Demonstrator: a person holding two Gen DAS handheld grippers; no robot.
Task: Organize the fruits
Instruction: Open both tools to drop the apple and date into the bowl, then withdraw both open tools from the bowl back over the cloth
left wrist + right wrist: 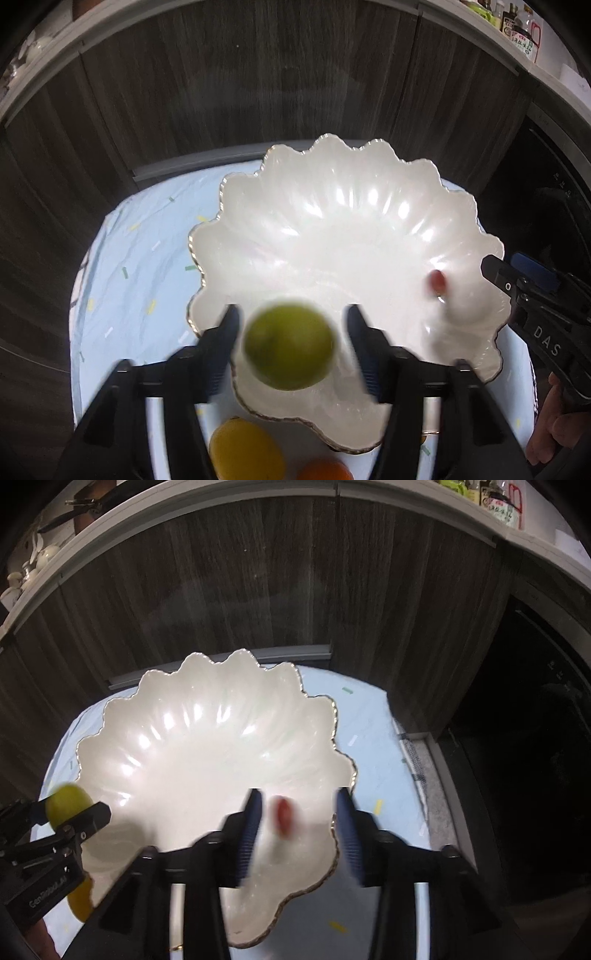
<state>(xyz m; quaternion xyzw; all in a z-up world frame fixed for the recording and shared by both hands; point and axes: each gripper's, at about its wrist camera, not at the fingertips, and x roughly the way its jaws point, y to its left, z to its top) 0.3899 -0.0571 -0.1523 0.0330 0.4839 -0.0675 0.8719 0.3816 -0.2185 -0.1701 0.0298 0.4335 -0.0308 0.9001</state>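
I am watching the green fruit [290, 345] dropping blurred between my left gripper [291, 325] jaws, now standing apart and clear of it; it may be rolling off the shell dish [332, 229]. My right gripper [299, 812] is likewise standing open around the small red fruit [283, 814], apparently falling free.
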